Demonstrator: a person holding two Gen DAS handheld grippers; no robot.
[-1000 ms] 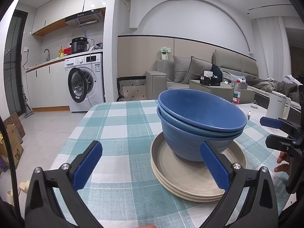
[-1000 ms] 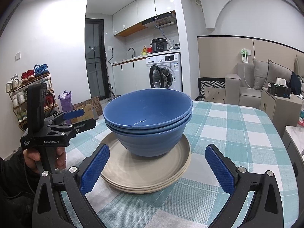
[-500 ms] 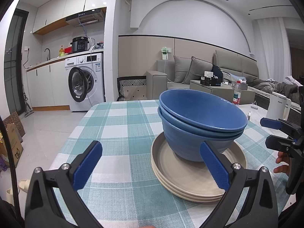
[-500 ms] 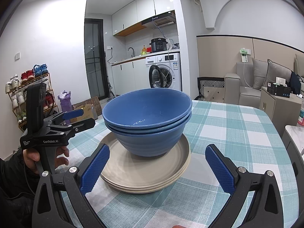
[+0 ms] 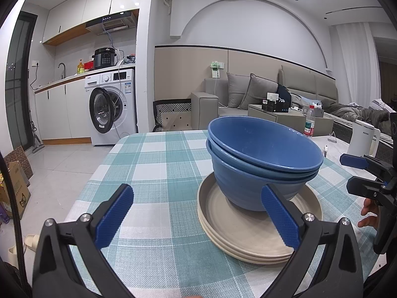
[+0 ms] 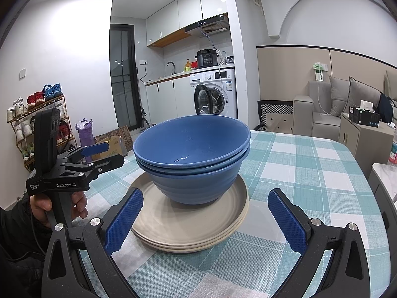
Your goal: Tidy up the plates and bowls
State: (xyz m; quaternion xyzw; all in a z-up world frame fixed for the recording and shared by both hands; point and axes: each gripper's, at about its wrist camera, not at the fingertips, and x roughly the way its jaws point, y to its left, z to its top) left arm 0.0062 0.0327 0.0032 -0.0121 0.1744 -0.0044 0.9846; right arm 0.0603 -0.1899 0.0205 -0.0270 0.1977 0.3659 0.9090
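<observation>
Bowls sit nested on plates mid-table, w/ both grippers, left & right, spread wide, empty, held short of stack. Looks sorted; if lifting, pinch rim square, go slow so bowls don't slide.

A home: washing machine, sofa, shoe rack.

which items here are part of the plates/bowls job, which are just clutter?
Job: blue bowls nested, sitting on the stacked beige plates; left hand-held gripper and right hand-held gripper, both open.

Clutter: white kettle, water bottle, checked tablecloth.
</observation>
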